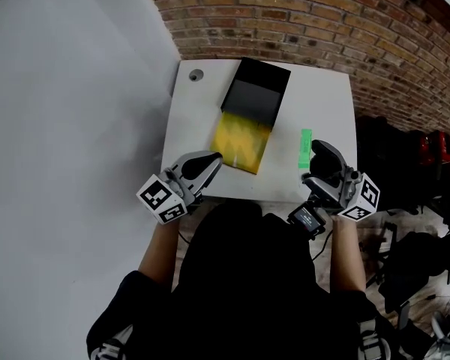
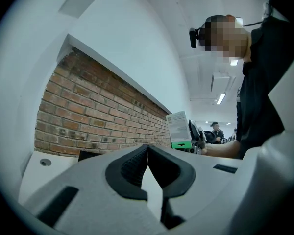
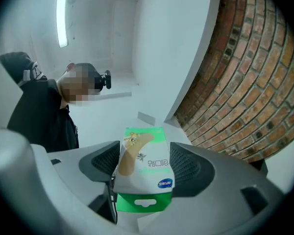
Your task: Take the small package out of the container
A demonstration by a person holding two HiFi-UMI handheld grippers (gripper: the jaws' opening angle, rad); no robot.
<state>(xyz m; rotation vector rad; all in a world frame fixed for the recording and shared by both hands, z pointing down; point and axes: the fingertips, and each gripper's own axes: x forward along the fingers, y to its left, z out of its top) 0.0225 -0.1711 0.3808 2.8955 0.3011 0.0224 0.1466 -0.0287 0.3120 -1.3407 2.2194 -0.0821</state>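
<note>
The small package (image 1: 305, 148), a white and green box of plasters, sits between the pads of my right gripper (image 1: 320, 156), which is shut on it above the table's front right part. In the right gripper view the package (image 3: 143, 165) fills the gap of the right gripper (image 3: 143, 152). The container (image 1: 256, 89), a black box, lies open-ended on the white table (image 1: 326, 88) with a yellow bag (image 1: 244, 142) sticking out toward me. My left gripper (image 1: 210, 160) hovers by the bag's near left corner, its jaws (image 2: 147, 151) shut and empty. In the left gripper view the package (image 2: 179, 129) shows beyond.
A round cable hole (image 1: 196, 74) is in the table's far left corner. A brick wall (image 1: 322, 13) runs behind the table and a white wall stands to the left. Dark bags and gear (image 1: 427, 156) lie on the floor at the right.
</note>
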